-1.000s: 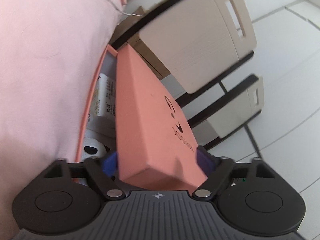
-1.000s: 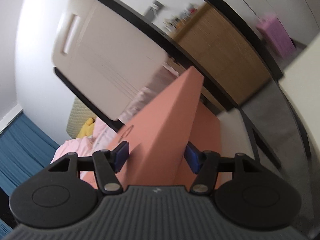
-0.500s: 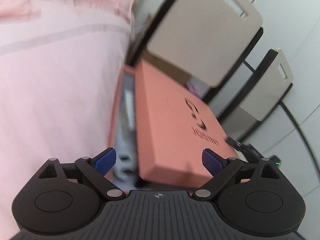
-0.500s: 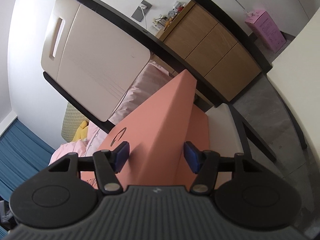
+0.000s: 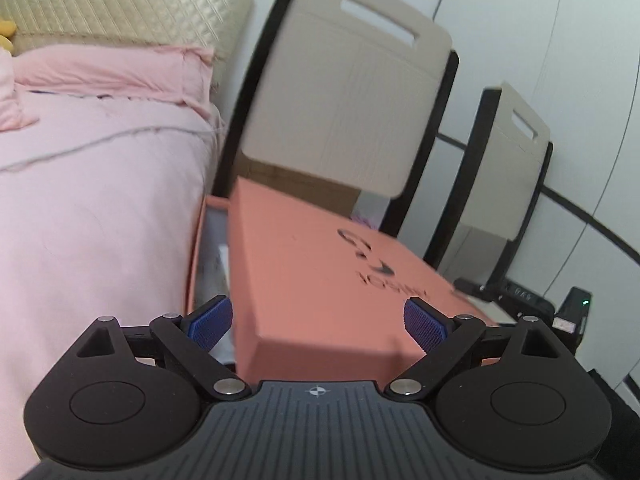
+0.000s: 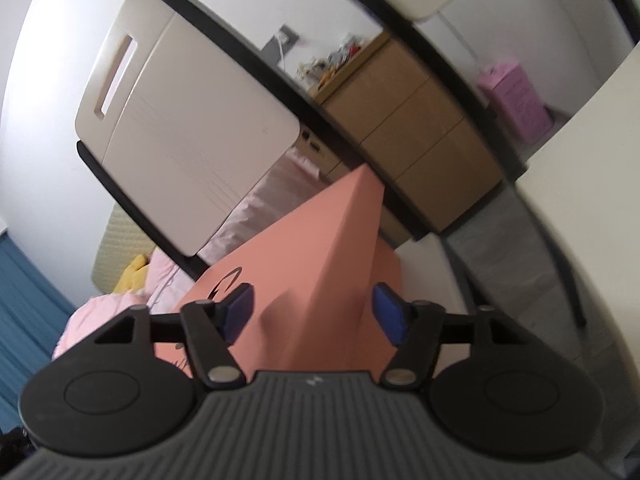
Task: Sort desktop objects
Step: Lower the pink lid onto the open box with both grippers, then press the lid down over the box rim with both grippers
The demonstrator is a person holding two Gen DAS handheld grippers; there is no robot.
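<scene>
In the left wrist view, the left gripper (image 5: pixel 318 318) has its jaws wide apart, and the blue pads (image 5: pixel 212 318) stand on both sides of the near end of the salmon lid (image 5: pixel 320 272) without touching it. The lid carries a dark logo on its top face and sits tilted over the salmon box (image 5: pixel 196 248), whose left wall shows beside it; inside the box some pale things are seen, too blurred to name. A pink bed cover (image 5: pixel 92 184) fills the left side, and two beige chair backs (image 5: pixel 344 104) with black frames stand behind the box. In the right wrist view, the right gripper (image 6: pixel 314 312) has its jaws closed on the lid (image 6: pixel 320 248): the left pad (image 6: pixel 238 310) presses on the face with the logo and the right pad (image 6: pixel 388 314) sits against the other side. The lid rises here like a sharp ridge between the fingers. Behind it are one beige chair back (image 6: pixel 192 136), a wooden cabinet (image 6: pixel 412 132) and a pink package (image 6: pixel 516 96) far at the right.
</scene>
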